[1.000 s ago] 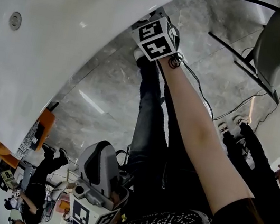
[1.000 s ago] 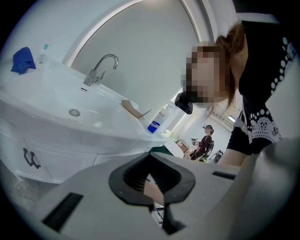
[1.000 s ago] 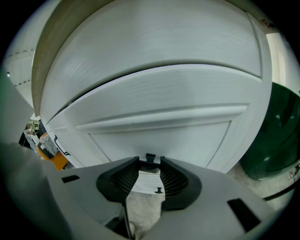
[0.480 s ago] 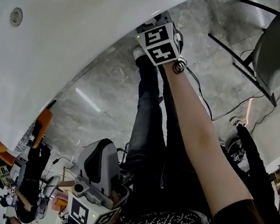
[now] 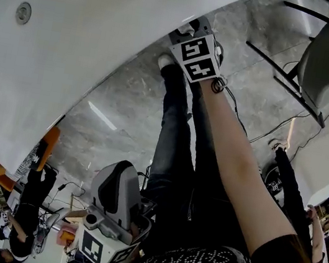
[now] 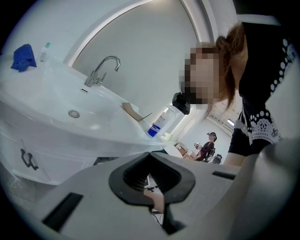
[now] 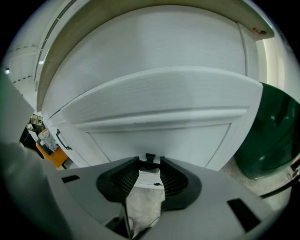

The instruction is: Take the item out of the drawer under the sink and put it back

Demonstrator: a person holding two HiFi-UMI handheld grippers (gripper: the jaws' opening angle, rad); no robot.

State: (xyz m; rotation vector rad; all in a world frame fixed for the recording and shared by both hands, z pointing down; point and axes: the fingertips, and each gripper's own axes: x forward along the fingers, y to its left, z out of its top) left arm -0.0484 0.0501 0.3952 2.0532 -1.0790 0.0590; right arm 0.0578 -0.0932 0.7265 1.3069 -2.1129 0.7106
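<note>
Holding a white item (image 7: 149, 180) in our right gripper (image 7: 150, 163), we have it just in front of the white drawer front (image 7: 159, 140) under the sink (image 5: 72, 48). The jaws stand at a middling width, and the item fills the gap from pad to pad. A small black part sits at its far end, and its near end looks pale and crumpled. We cannot tell whether it touches the drawer front.

Left of the drawer front we see a cupboard door with a black handle (image 7: 63, 139), and to the right a dark green bin (image 7: 276, 136) on the floor. Our right arm (image 5: 240, 166) is stretched out to the cabinet below the sink's rim.

Our left gripper (image 6: 150, 153) is held close to our body, well apart from the drawer. Its jaws are drawn in until the tips meet, with nothing gripped between them. Its view looks up across the sink. There a tap (image 6: 101, 70) stands behind the basin, a blue cloth (image 6: 22, 56) lies at the far left corner, and a bottle with a blue label (image 6: 158, 125) stands toward the counter's right end.
</note>
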